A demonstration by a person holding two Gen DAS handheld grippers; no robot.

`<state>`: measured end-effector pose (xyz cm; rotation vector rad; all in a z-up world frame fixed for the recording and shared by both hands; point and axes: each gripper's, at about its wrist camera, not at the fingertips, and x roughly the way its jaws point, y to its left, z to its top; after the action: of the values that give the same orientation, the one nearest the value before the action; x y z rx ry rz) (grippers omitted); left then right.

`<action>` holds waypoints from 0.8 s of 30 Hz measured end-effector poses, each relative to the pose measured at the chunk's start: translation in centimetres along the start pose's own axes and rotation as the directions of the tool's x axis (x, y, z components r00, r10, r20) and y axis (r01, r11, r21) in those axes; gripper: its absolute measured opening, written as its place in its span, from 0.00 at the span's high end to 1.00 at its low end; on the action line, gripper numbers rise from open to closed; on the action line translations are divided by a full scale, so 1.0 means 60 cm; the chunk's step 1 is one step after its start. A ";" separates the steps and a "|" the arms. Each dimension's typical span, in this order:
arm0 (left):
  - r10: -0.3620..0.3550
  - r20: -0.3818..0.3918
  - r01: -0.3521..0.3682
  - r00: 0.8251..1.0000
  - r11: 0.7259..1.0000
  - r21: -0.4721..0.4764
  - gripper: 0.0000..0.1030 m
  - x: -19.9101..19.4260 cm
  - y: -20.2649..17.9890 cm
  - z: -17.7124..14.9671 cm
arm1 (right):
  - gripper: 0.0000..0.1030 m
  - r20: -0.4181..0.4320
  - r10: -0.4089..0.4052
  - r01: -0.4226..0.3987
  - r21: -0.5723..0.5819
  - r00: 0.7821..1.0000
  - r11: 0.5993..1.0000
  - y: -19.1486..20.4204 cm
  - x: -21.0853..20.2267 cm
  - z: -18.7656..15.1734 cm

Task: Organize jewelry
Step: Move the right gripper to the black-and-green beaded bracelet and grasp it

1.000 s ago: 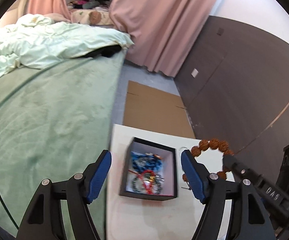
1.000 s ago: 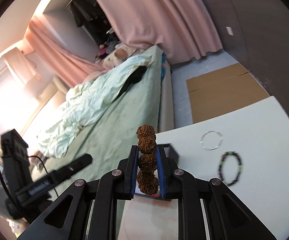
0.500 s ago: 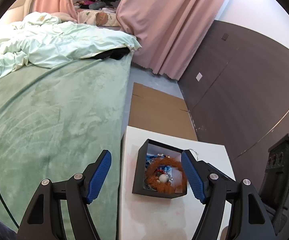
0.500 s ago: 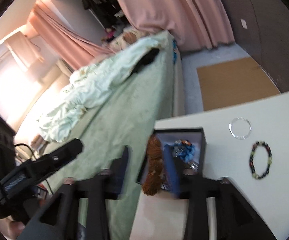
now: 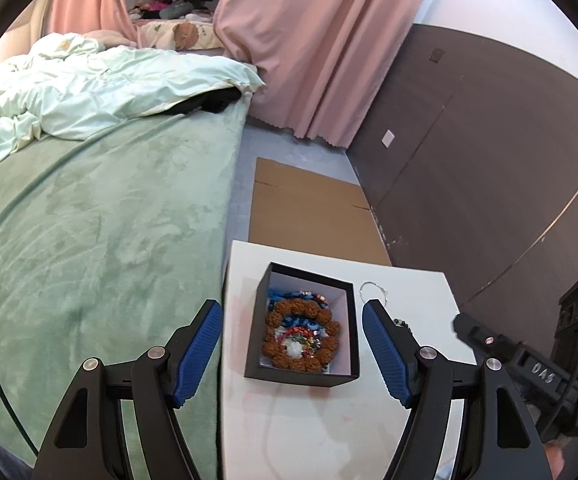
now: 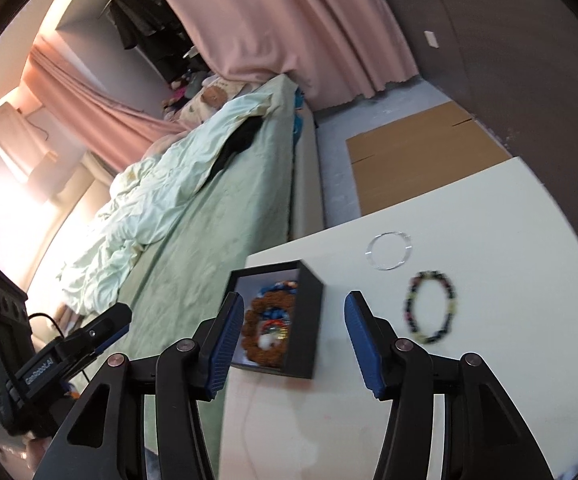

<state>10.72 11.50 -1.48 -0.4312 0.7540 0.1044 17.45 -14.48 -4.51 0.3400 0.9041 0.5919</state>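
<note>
A black box point(image 5: 301, 378) with a white inside stands on the white table point(image 5: 329, 432) near its left edge. A brown bead bracelet point(image 5: 273, 322) lies in it on top of other colourful jewelry. My left gripper point(image 5: 292, 310) is open just short of the box, with nothing between its pads. My right gripper point(image 6: 293, 300) is also open and empty, with the box point(image 6: 307, 320) and the brown bracelet point(image 6: 251, 320) ahead of its fingers. To the right on the table lie a clear ring point(image 6: 389, 269) and a dark multicoloured bead bracelet point(image 6: 409, 312).
A bed with a green cover point(image 5: 89, 240) runs along the table's left side. Flat cardboard point(image 5: 309, 212) lies on the floor beyond the table, by a dark wall. The right gripper's body point(image 5: 509, 356) shows at the right of the left wrist view.
My right gripper, which was shut on the brown bead bracelet, has opened and let it go. The bracelet now lies in the box. The right gripper has shifted sideways.
</note>
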 end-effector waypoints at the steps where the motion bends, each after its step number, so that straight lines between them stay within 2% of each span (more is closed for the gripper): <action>1: 0.000 -0.002 0.000 1.000 1.000 0.008 0.29 0.002 -0.005 -0.002 | 0.48 0.005 0.000 0.000 0.005 1.000 1.000 -0.007 -0.008 0.001; 6: -0.007 -0.025 0.008 1.000 0.999 0.053 0.29 0.017 -0.035 -0.013 | 0.46 0.020 -0.011 0.010 0.028 1.000 1.000 -0.044 -0.040 0.007; 7: -0.008 -0.028 0.010 1.000 0.998 0.061 0.29 0.020 -0.041 -0.014 | 0.42 0.023 -0.014 0.013 0.034 1.000 0.999 -0.050 -0.045 0.007; 8: -0.012 -0.034 0.015 0.999 0.997 0.072 0.29 0.023 -0.048 -0.017 | 0.31 0.029 -0.018 0.016 0.044 0.999 0.999 -0.057 -0.051 0.007; 9: -0.019 -0.040 0.022 0.999 0.997 0.077 0.29 0.027 -0.052 -0.018 | 0.25 0.039 -0.023 0.020 0.056 0.999 0.998 -0.066 -0.058 0.007; 12: -0.062 -0.072 0.068 0.995 0.995 0.075 0.29 0.038 -0.065 -0.023 | 0.25 0.041 -0.038 0.034 0.084 0.998 0.996 -0.089 -0.072 0.008; 15: -0.075 -0.092 0.085 0.993 0.991 0.105 0.29 0.051 -0.088 -0.029 | 0.25 0.032 -0.068 0.064 0.112 0.997 0.992 -0.113 -0.082 0.010; 20: -0.130 -0.134 0.147 0.983 0.980 0.130 0.29 0.076 -0.129 -0.038 | 0.25 -0.015 -0.120 0.121 0.148 0.993 0.982 -0.145 -0.081 0.012; 24: -0.134 -0.158 0.158 0.978 0.976 0.151 0.29 0.095 -0.155 -0.045 | 0.25 -0.059 -0.159 0.167 0.171 0.986 0.971 -0.166 -0.071 0.011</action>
<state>15.43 1.60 -3.92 -0.3396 0.8667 -0.1279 19.31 -24.99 -6.52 0.4077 1.0197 0.3703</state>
